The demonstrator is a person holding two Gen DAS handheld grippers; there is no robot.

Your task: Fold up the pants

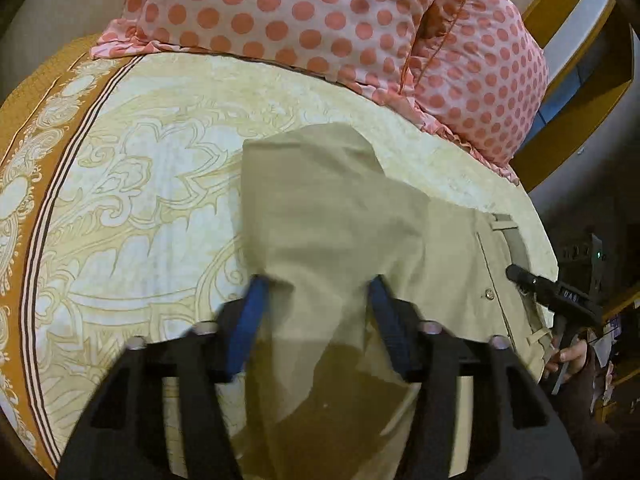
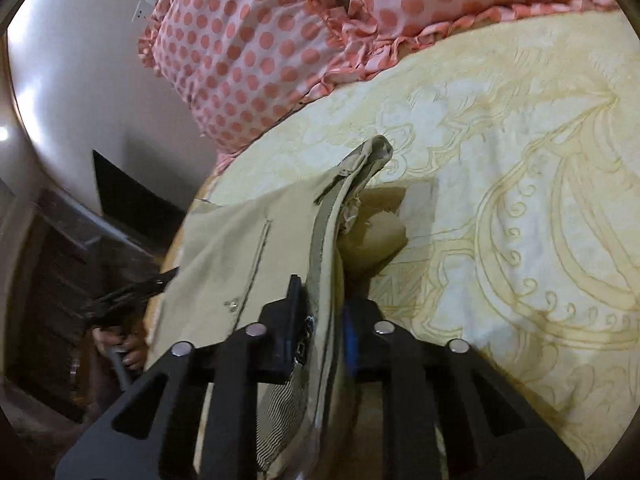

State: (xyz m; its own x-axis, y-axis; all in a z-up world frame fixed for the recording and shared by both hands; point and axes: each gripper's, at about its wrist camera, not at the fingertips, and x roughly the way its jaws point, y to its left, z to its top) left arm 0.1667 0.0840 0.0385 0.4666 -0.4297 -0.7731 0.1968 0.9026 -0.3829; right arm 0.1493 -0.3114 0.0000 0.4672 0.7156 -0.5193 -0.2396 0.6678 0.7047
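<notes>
Beige pants (image 1: 344, 216) lie on a yellow patterned bedsheet (image 1: 152, 184). In the left wrist view my left gripper (image 1: 316, 292) has its blue-padded fingers spread wide, with a raised fold of pant fabric lying between them. My right gripper (image 1: 532, 280) shows at the right edge by the waistband. In the right wrist view my right gripper (image 2: 324, 300) is shut on the pants' waistband (image 2: 332, 216) and holds it up off the sheet. The back pocket and button (image 2: 232, 303) face left.
Pink polka-dot pillows (image 1: 328, 20) lie along the head of the bed (image 2: 256, 48). The bed's orange border (image 1: 44, 120) runs at the left. A dark wooden cabinet (image 2: 56, 280) and a grey wall stand beyond the bed edge.
</notes>
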